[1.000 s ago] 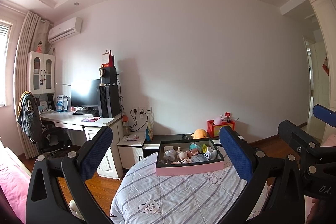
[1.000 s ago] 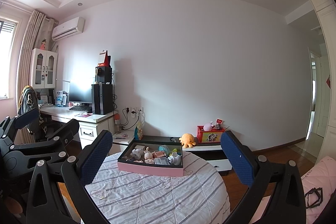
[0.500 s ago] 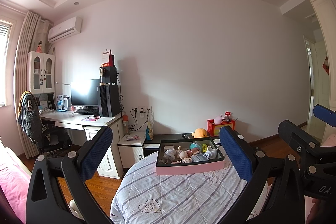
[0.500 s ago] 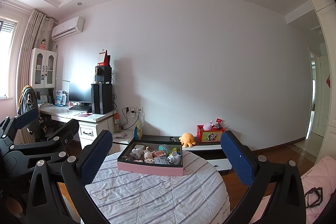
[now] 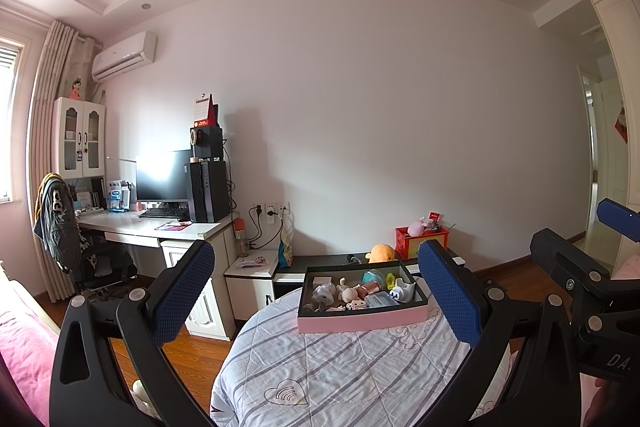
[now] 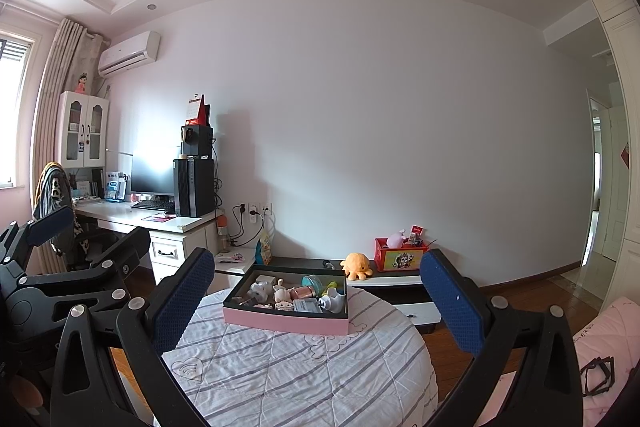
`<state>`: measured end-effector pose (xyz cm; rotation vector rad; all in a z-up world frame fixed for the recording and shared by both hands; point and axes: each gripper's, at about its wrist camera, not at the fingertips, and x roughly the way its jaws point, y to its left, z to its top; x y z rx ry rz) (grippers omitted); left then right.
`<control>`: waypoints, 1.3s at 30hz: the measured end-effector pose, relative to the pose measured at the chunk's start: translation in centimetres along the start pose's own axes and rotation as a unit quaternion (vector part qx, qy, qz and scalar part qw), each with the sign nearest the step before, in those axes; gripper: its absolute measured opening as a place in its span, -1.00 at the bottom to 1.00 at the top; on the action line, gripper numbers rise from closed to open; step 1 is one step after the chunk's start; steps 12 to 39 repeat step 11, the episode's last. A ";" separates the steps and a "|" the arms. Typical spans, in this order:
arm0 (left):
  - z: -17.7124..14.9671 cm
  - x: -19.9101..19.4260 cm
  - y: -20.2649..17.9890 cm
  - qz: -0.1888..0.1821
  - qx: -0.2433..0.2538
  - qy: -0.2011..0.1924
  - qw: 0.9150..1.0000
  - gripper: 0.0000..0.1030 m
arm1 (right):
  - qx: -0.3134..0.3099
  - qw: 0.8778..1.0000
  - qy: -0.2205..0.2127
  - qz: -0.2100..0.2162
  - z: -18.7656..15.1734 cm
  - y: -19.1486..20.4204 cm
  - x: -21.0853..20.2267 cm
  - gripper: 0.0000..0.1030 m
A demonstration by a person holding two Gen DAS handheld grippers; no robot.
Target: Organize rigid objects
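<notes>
Both tongs are held up above a round bench (image 5: 340, 379) covered with a striped quilted cloth, and both stand spread wide with nothing between their blue pads. In the left wrist view the left tongs (image 5: 316, 291) frame a shallow tray (image 5: 360, 321) with pink outer walls and a dark inside, which sits in the lower centre of the frame at the far part of the bench, its far side close to the bench's back rim. In the right wrist view the right tongs (image 6: 316, 295) frame the same tray (image 6: 286, 323), seen at a slant in the lower centre. The tray is crowded with small rigid objects (image 5: 356, 291): pale figurines, a teal and copper-coloured piece, a white cup-like holder; most are too small to tell apart. The cloth in front of the tray lies bare, giving open room toward the lower edge of both frames. The near rim of the bench is cut off by the bottom of each frame and partly hidden behind the tongs' black arms. Behind the bench, a low dark shelf (image 6: 384, 275) carries an orange plush toy (image 6: 357, 265) and a red box (image 6: 400, 257). The right tongs show at the right edge of the left view, the left tongs at the left edge of the right view.
</notes>
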<state>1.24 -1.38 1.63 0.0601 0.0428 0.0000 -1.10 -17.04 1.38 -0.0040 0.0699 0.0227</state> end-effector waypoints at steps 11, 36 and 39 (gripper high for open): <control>0.1 0.1 0.0 -0.001 0.000 0.000 1.000 1.00 | 0.000 1.000 0.000 0.000 0.0 0.0 0.0 1.00; 0.1 0.1 0.0 -0.001 0.000 0.000 1.000 1.00 | 0.000 1.000 0.000 0.000 0.0 0.0 0.0 1.00; 0.1 0.1 0.0 -0.001 0.000 0.000 1.000 1.00 | 0.000 1.000 0.000 0.000 0.0 0.0 0.0 1.00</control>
